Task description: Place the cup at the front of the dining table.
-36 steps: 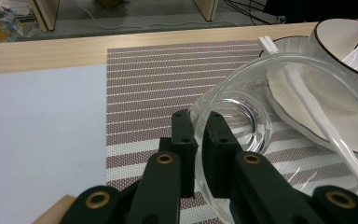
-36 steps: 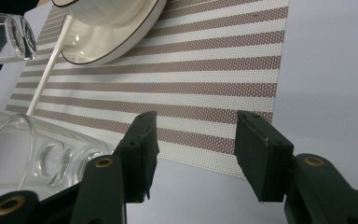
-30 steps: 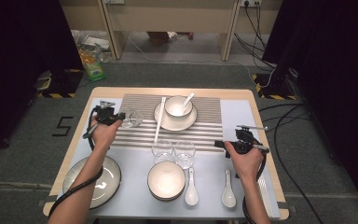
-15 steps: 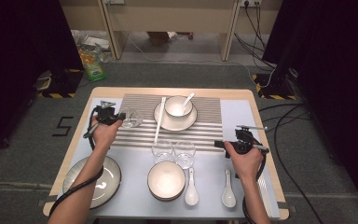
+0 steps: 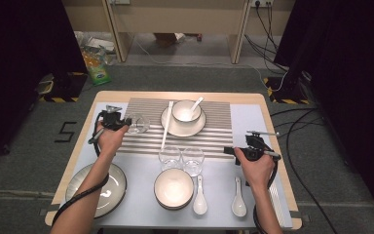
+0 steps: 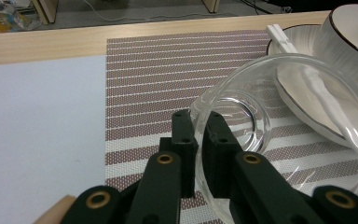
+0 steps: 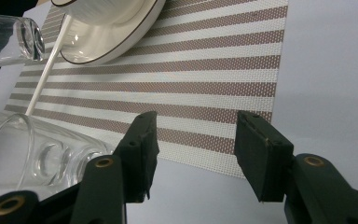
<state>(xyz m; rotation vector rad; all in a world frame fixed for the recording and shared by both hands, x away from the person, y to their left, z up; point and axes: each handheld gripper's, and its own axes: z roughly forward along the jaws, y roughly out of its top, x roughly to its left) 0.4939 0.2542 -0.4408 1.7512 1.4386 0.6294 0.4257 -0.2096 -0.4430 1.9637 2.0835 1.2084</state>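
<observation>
Pinching rim of clear glass (image 6: 279, 126) between left gripper (image 6: 200, 135) pads, tilted over striped placemat (image 6: 154, 74) beside saucer (image 6: 303, 93), likely for repositioning. Right gripper (image 7: 193, 140) jaws spread, empty, waiting near two upright glasses (image 5: 181, 158).

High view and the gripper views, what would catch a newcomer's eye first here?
First, the clear glass tipped on its side over the striped placemat, its rim pinched by the left gripper at the table's left. Next, the white bowl with a spoon on its saucer at the far middle. The right gripper is open, apart from the two upright glasses.
</observation>
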